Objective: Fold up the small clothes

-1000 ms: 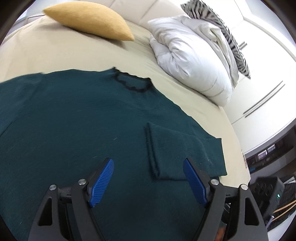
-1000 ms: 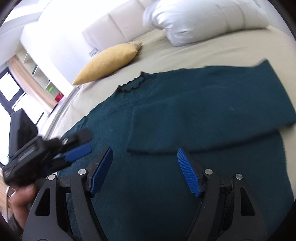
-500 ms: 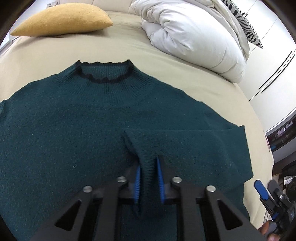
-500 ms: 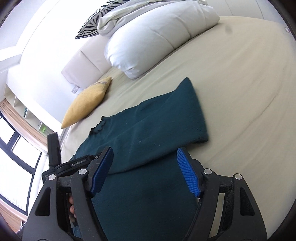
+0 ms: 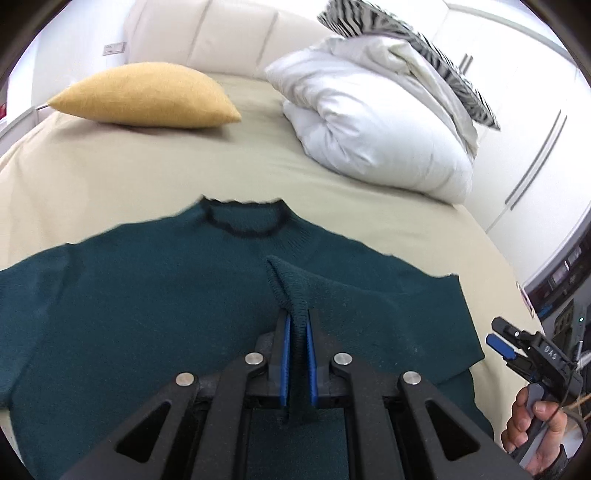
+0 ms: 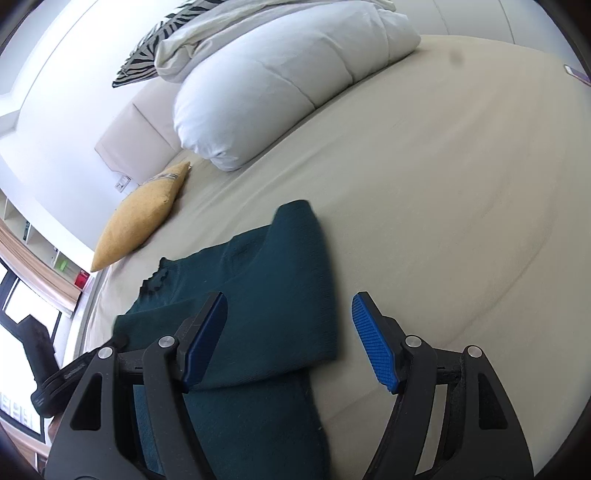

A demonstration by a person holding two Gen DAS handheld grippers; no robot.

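Observation:
A dark teal knit sweater [image 5: 147, 306] with a black-trimmed collar [image 5: 245, 221] lies flat on the beige bed. Its right sleeve is folded in across the chest. My left gripper [image 5: 296, 328] is shut on the sleeve cuff [image 5: 291, 291] and lifts it a little off the body. In the right wrist view the sweater [image 6: 280, 280] lies below my right gripper [image 6: 290, 339], which is open and empty, hovering over the folded sleeve's outer edge. The right gripper also shows at the right edge of the left wrist view [image 5: 517, 343].
A yellow cushion [image 5: 147, 94] and a white folded duvet [image 5: 373, 125] lie at the head of the bed, a zebra-print pillow [image 5: 373, 22] behind them. Bare beige sheet [image 6: 461, 206] spreads to the right of the sweater. White wardrobe doors [image 5: 532, 110] stand at the far right.
My left gripper closed on the sleeve cuff and has raised it slightly. My right gripper swung to the sweater's right side and stays open.

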